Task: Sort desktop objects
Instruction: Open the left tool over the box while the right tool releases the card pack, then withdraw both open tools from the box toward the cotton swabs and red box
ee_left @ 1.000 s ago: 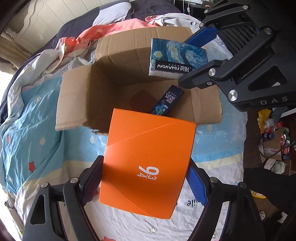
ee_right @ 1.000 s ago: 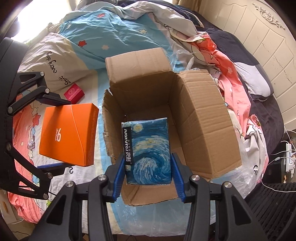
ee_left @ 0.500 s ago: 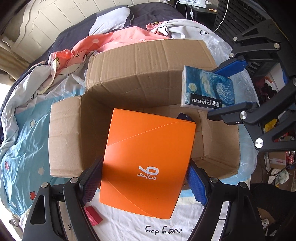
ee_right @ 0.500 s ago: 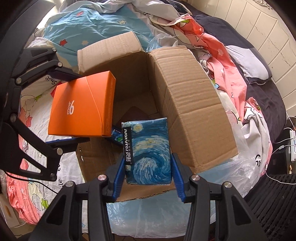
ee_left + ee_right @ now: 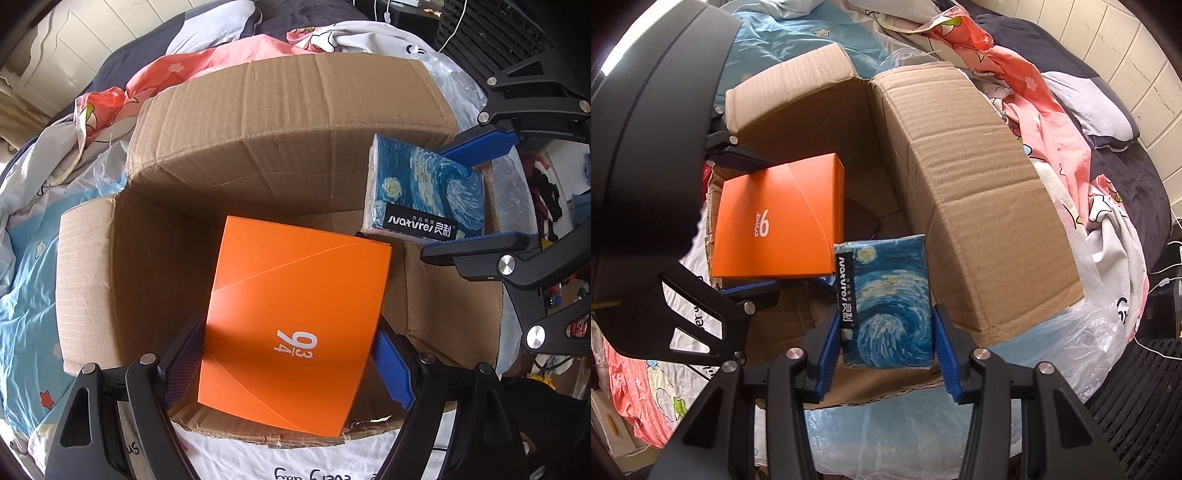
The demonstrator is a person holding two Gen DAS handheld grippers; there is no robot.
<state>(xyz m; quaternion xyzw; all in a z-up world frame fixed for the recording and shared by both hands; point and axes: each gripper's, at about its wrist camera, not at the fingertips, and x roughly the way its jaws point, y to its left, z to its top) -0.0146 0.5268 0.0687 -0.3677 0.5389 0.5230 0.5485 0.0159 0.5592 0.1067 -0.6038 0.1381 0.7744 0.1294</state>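
On a bed with a light blue star-printed sheet stands an open carton, its flaps spread out to the sides. In the left wrist view a pink and white quilt lies bunched behind the carton at 11 o'clock, and a dark cover fills the bed further back. A clear plastic bag lies against the carton's side, at 4 o'clock in the right wrist view. A white tiled wall runs at 2 o'clock there, and a black slatted surface shows at 5 o'clock. In the left wrist view, at 3 o'clock past the bed edge, there is a floor with small clutter, too blurred to name.

The left gripper points steeply down over the carton's mouth, and its jaws stand wide, clamped on the sides of an orange box printed with white numbers. The right gripper also points down, with jaws narrow and pressed on a blue tissue pack with a swirl painting. Both things hang above the carton's inside, the orange box at 9 o'clock from the tissue pack in the right wrist view, close but apart. On the carton's floor lies a dark object, perhaps a pouch.
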